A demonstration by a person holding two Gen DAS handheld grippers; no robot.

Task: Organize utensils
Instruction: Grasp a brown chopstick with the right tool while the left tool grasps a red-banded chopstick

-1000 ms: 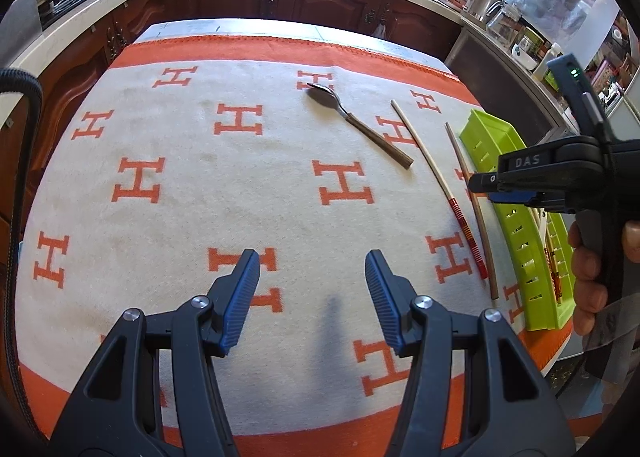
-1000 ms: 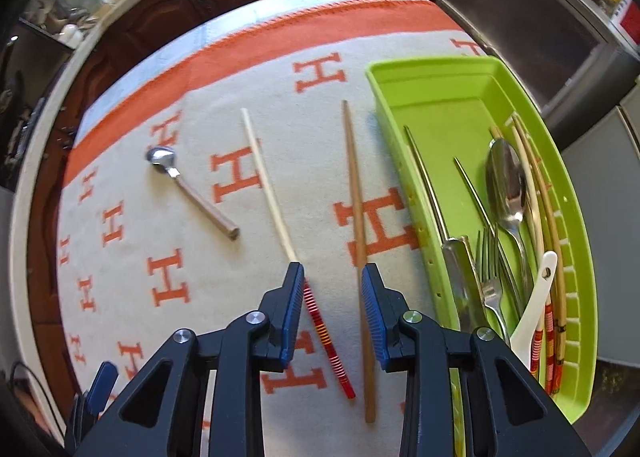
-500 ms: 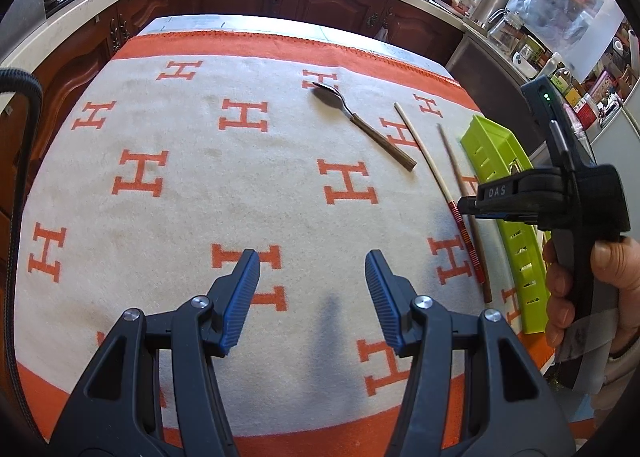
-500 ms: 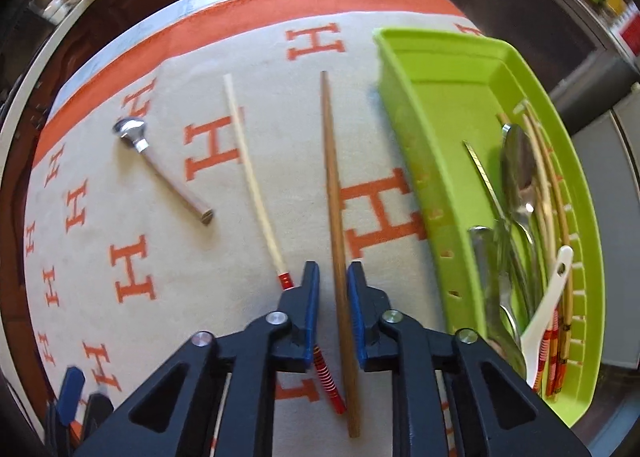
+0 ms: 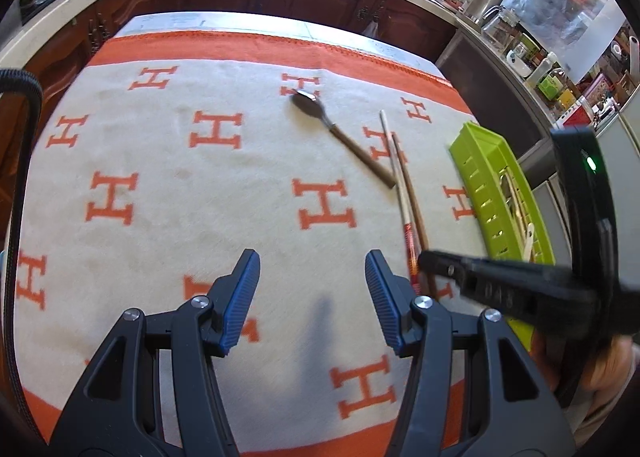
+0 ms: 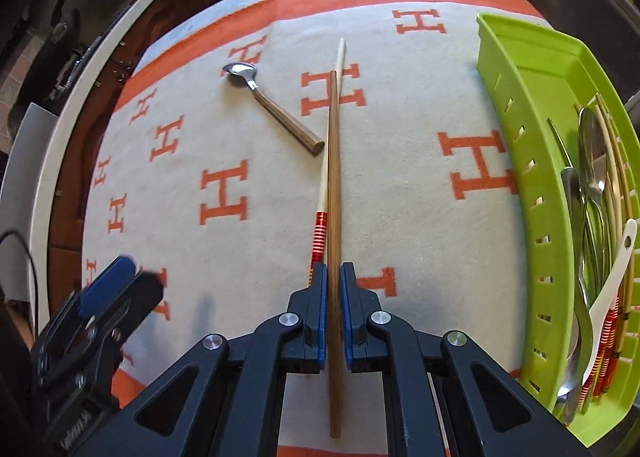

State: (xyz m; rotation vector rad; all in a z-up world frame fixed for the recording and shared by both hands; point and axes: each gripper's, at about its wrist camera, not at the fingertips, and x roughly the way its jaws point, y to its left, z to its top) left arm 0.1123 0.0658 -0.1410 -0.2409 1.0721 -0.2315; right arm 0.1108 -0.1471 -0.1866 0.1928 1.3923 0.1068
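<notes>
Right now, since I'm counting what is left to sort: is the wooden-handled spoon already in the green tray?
No: the wooden-handled spoon lies on the blanket, well left of the green tray.

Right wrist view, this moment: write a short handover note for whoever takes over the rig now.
Right gripper: shut on the brown chopstick, near its thick end.
Left gripper: open, holding nothing, above the cloth.
Green tray: already holds spoons, forks and chopsticks.
Left to do: tray the brown chopstick, then the red-banded chopstick beside it and the wooden-handled spoon.
</notes>
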